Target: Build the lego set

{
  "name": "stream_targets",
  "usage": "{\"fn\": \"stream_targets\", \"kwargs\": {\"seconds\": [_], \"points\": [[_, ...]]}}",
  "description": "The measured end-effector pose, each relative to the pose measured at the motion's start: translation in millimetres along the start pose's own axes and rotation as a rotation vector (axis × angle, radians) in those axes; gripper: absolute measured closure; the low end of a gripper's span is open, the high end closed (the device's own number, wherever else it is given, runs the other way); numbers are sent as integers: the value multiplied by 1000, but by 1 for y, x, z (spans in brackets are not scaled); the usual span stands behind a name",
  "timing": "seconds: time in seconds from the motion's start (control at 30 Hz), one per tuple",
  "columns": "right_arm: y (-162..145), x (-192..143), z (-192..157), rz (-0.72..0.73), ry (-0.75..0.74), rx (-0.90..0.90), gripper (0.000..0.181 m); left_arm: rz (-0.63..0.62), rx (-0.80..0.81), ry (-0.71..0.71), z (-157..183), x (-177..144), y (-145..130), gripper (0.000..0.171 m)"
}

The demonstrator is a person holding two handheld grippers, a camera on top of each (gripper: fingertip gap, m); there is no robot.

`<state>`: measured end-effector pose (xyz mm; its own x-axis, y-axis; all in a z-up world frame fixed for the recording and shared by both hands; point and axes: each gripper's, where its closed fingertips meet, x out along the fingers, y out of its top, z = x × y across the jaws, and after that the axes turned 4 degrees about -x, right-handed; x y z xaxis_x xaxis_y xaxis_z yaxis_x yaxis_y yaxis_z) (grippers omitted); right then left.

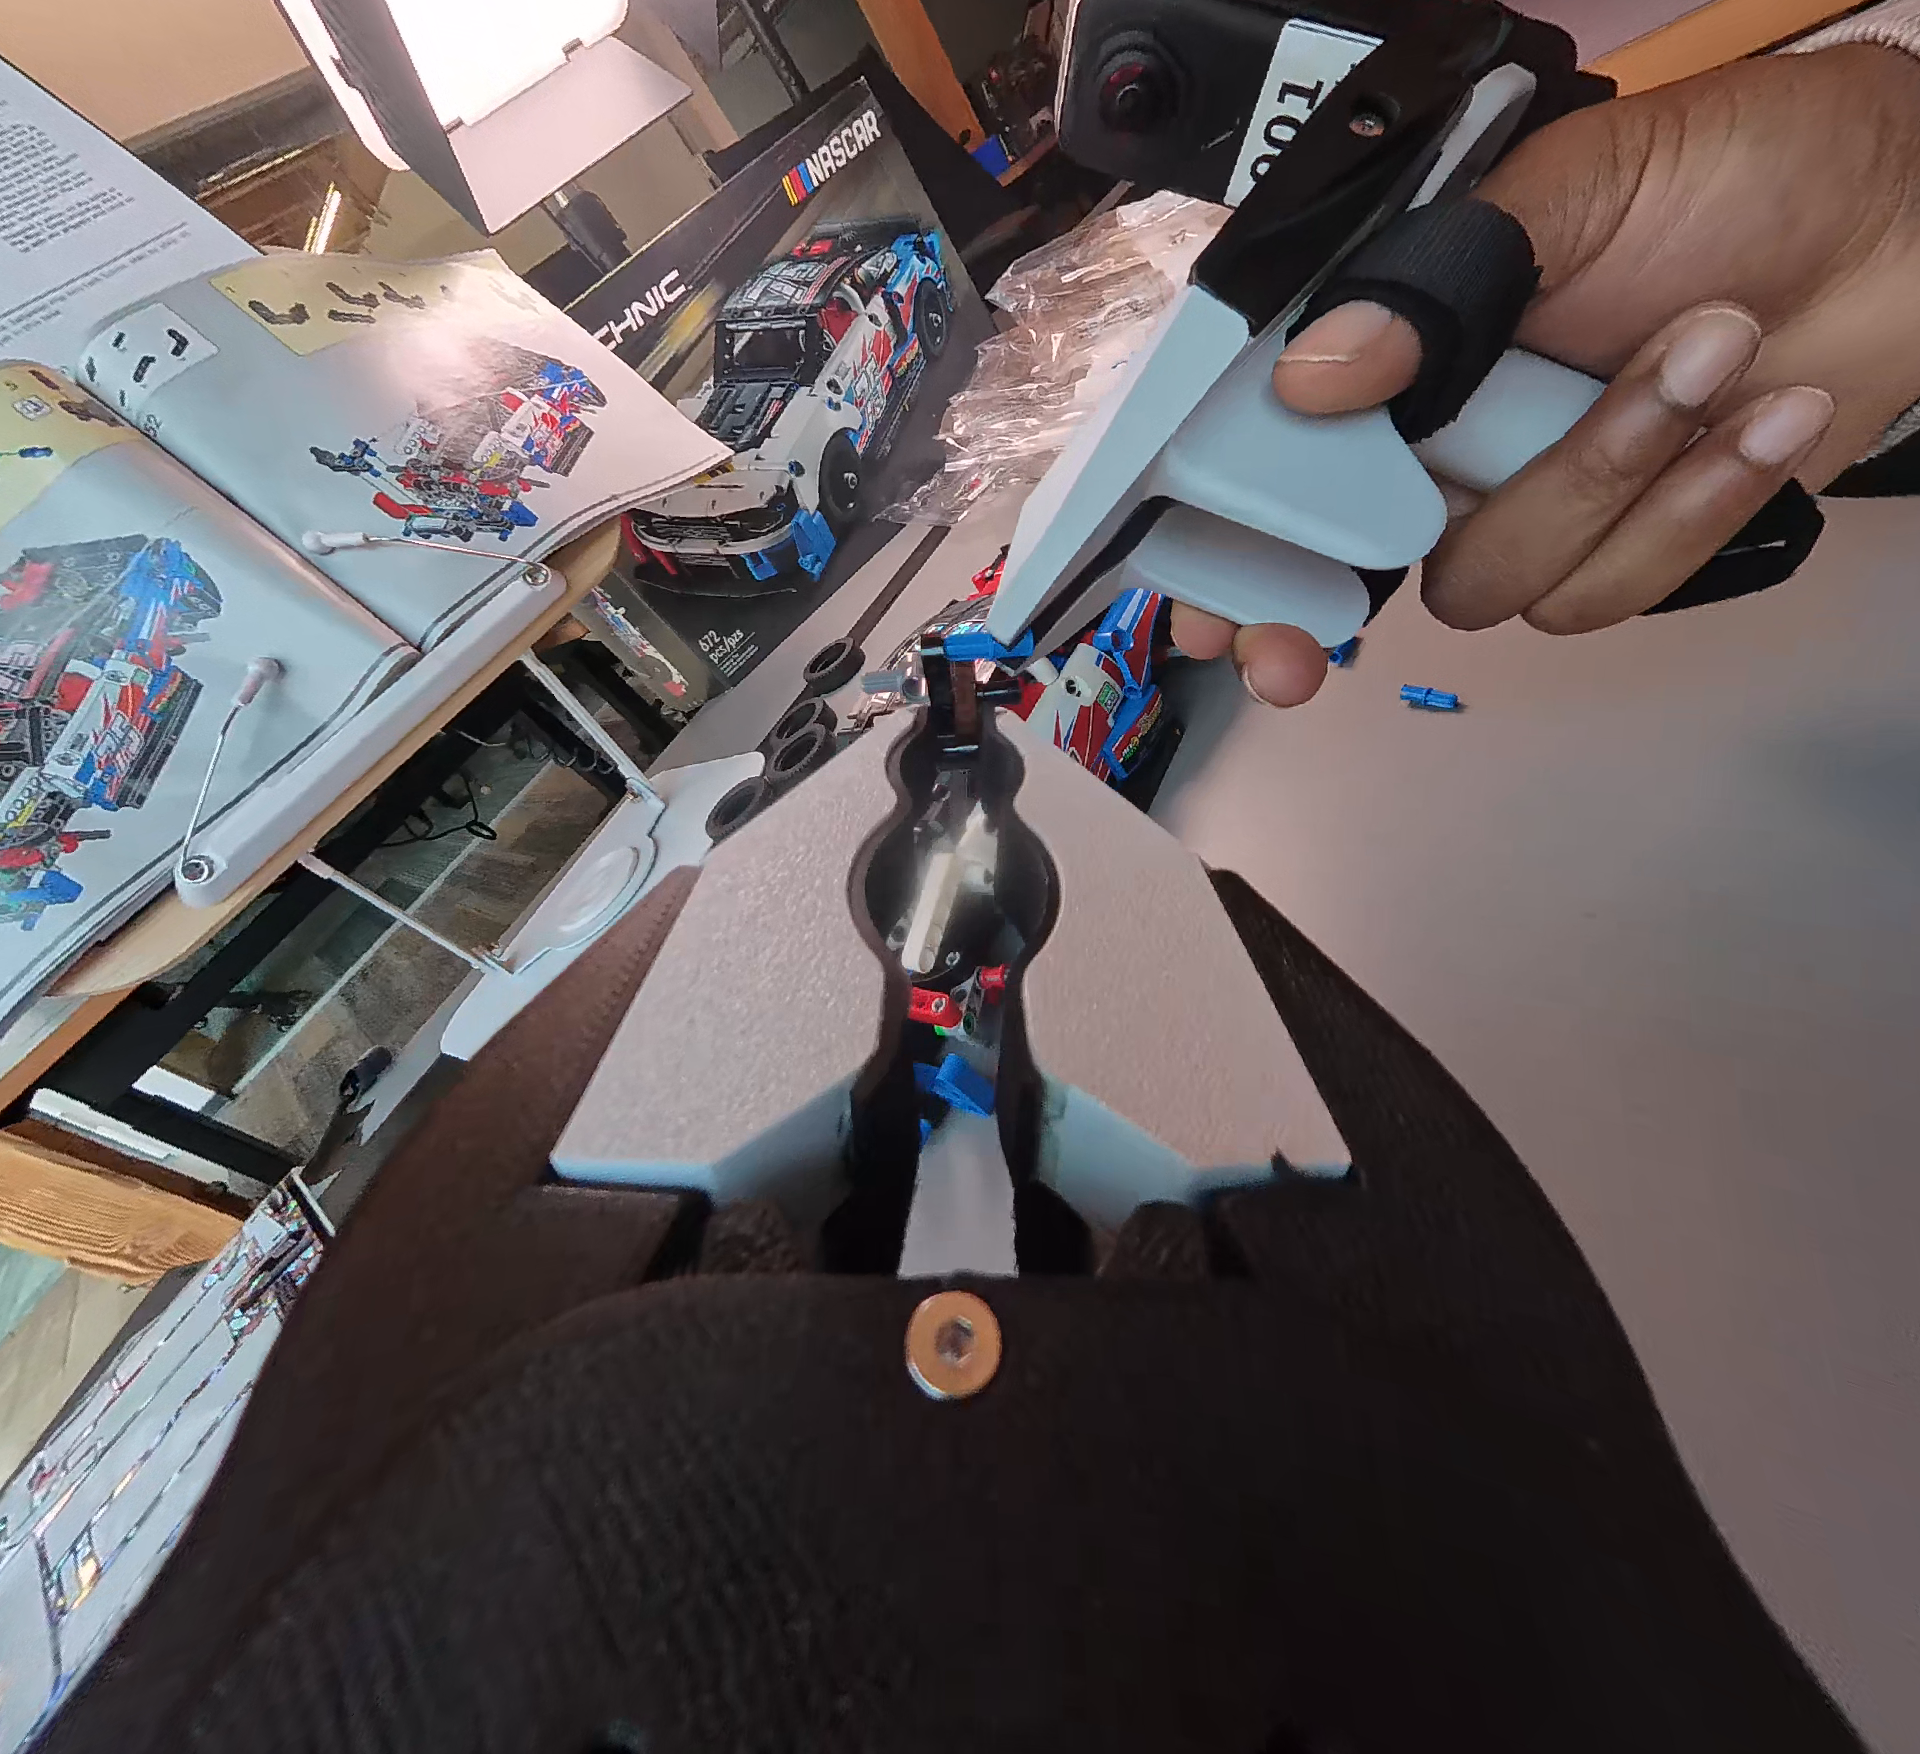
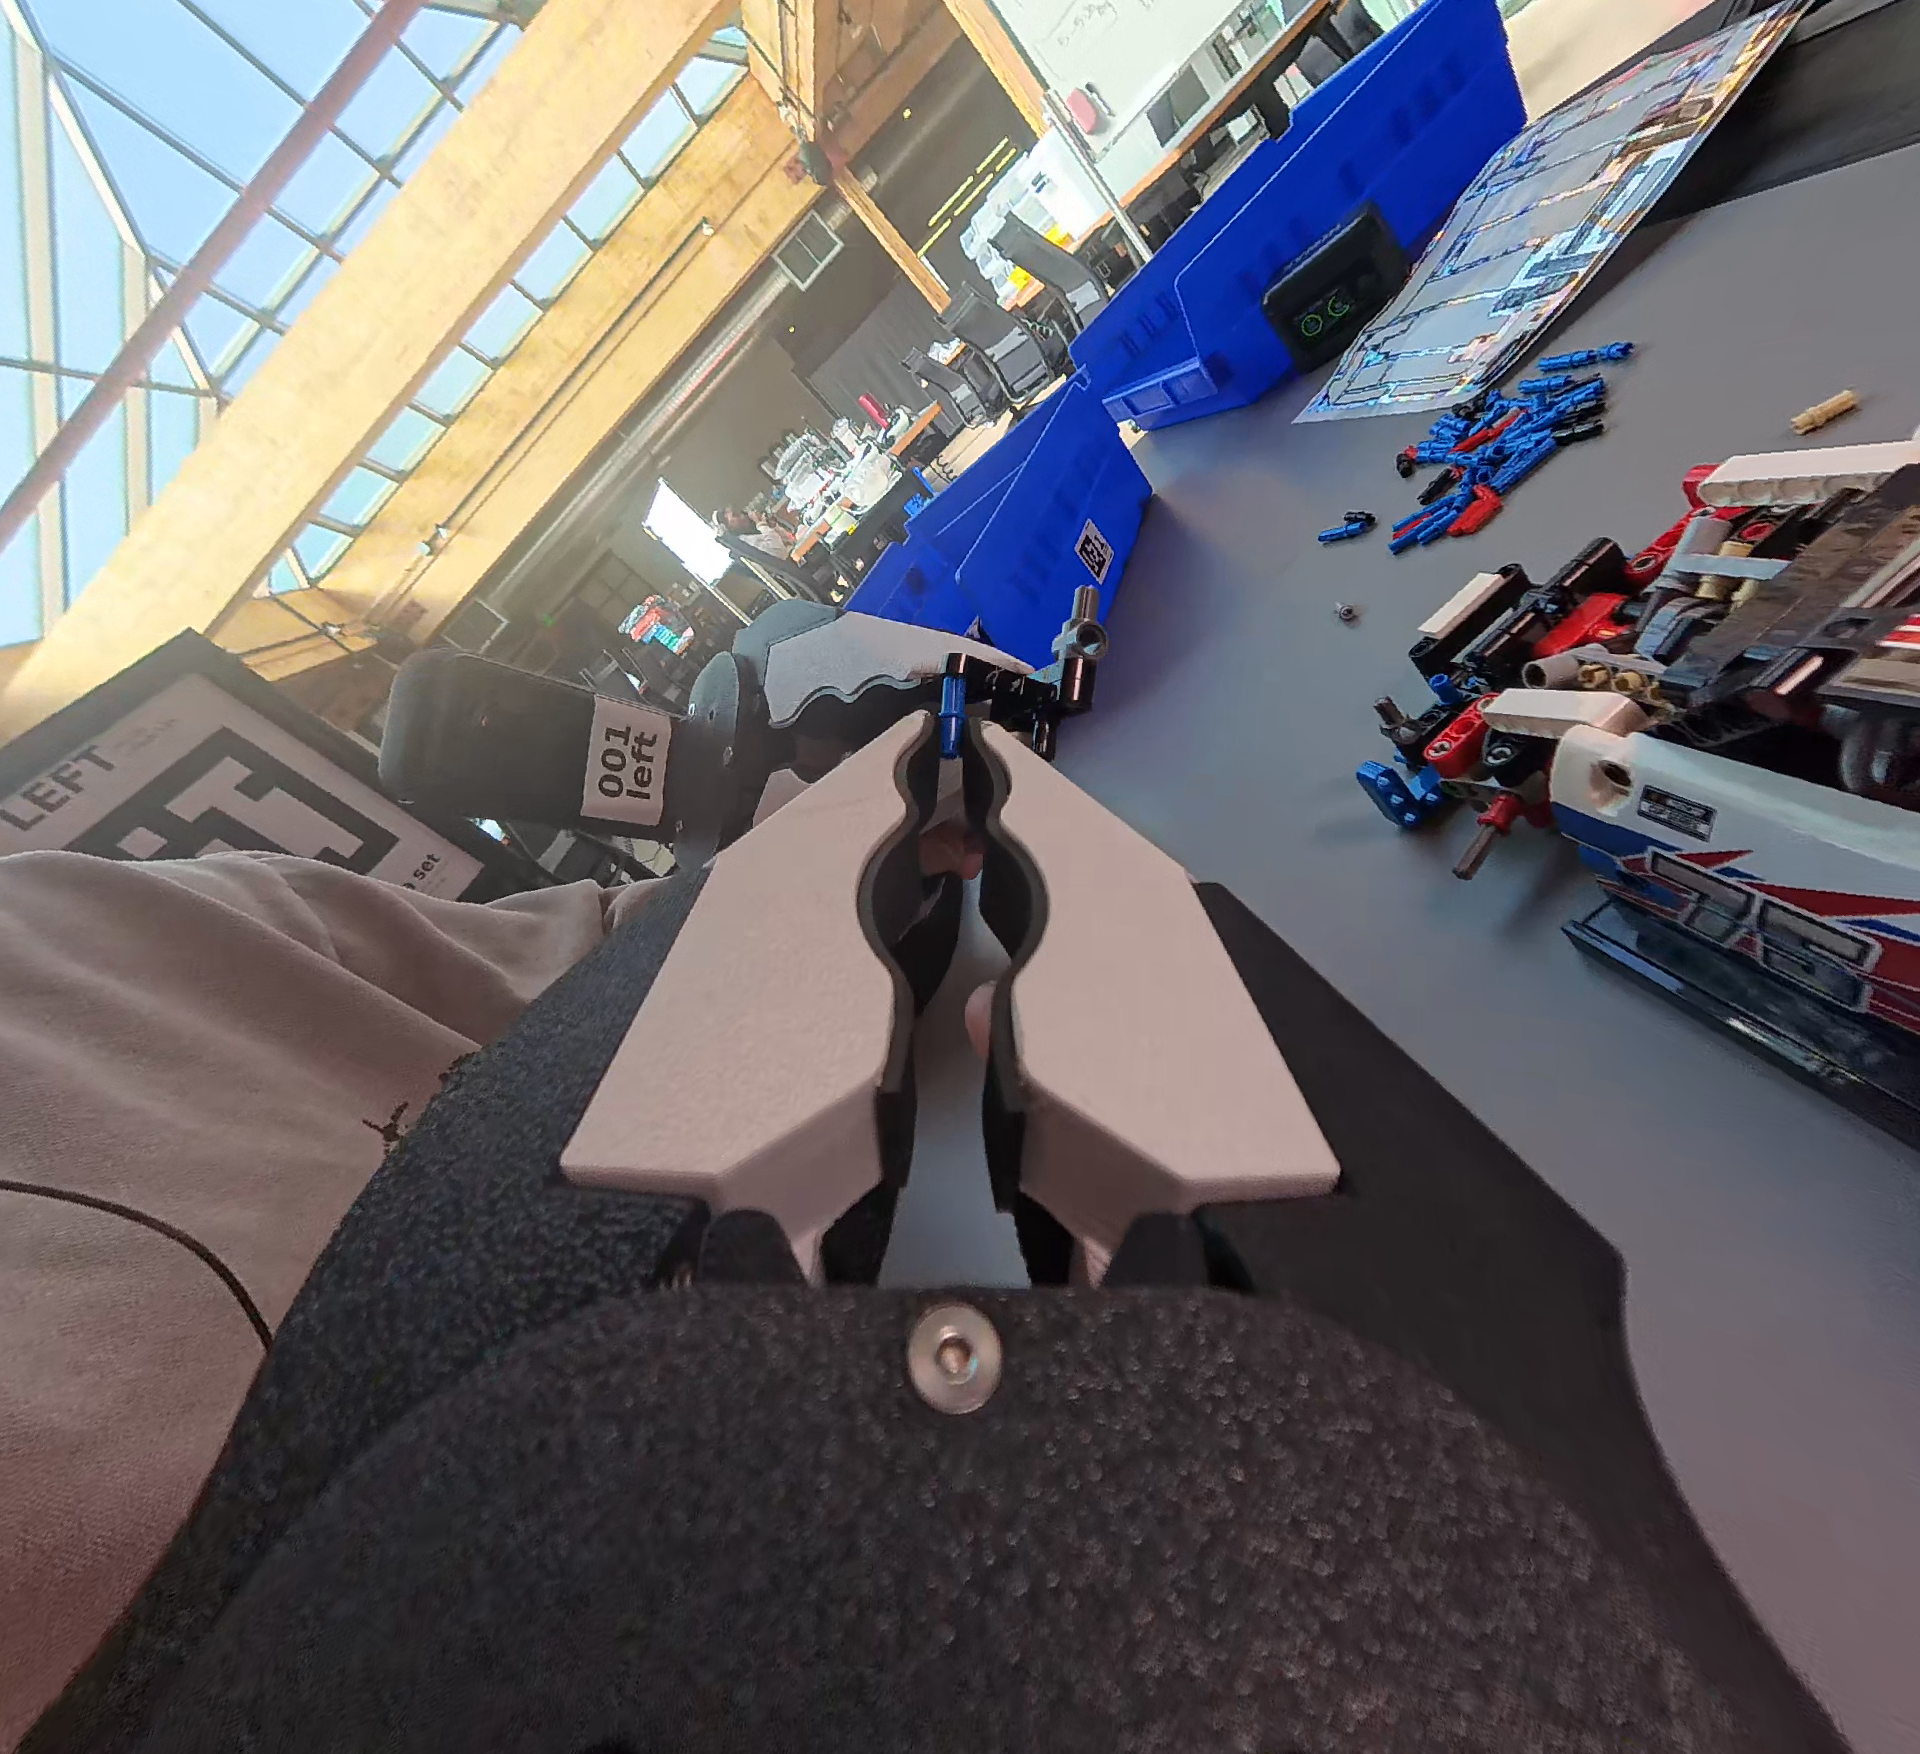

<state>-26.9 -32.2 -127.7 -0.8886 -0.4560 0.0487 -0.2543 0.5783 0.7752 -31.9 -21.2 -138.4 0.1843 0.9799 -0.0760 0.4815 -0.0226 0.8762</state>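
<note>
**Op:** My left gripper (image 1: 961, 717) is clenched on a small black sub-assembly (image 1: 956, 696), held up off the table (image 1: 1558, 977). My right gripper (image 2: 954, 728) is pinched on a blue pin (image 2: 949, 722), tip meeting that assembly from above.

**Spotter:** And the car?

**Op:** The car (image 2: 1714, 717) lies on the table beyond my left tips and off to the right of my right ones — well apart from the join. Loose pins (image 2: 1496, 447) are scattered farther out.

**Spotter:** What worries you?

**Op:** The pin is held by only a sliver at the fingertips. If I push off-axis, I'd expect it to twist in the pads and pop out — then it's lost among the others, or rolls off the edge.

**Spotter:** And the left side?

**Op:** Same trouble. The assembly sticks out past my tips, so pressing down on its far end could lever it round in the grip. A grey axle piece (image 2: 1081, 639) juts from it too; it could snag my right finger.

**Spotter:** Can you see the hole?

**Op:** No — my own fingers hide it in both views.
</note>
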Motion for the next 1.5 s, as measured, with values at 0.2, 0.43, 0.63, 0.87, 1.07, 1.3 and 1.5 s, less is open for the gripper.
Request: {"fn": "stream_targets", "kwargs": {"seconds": [0.2,0.43,0.63,0.87,1.07,1.3,1.5], "points": [[-3,0,2,-2,6,40,181,-32,189,32,3,-1,-2,164],[-10,0,-4,-71,94,149,180,-1,214,10,5,-4,2,165],[-14,-3,-14,-123,138,75,181,49,303,-33,9,-11,9,165],[-16,0,-19,-130,94,-240,181,63,324,-45,10,-15,13,165],[-9,1,-22,-51,85,-280,181,54,369,6,3,-17,17,165],[-7,3,-17,-13,48,-248,181,27,376,28,0,-16,13,165],[-4,3,-17,20,27,-264,181,14,410,46,-1,-15,13,165]]}}
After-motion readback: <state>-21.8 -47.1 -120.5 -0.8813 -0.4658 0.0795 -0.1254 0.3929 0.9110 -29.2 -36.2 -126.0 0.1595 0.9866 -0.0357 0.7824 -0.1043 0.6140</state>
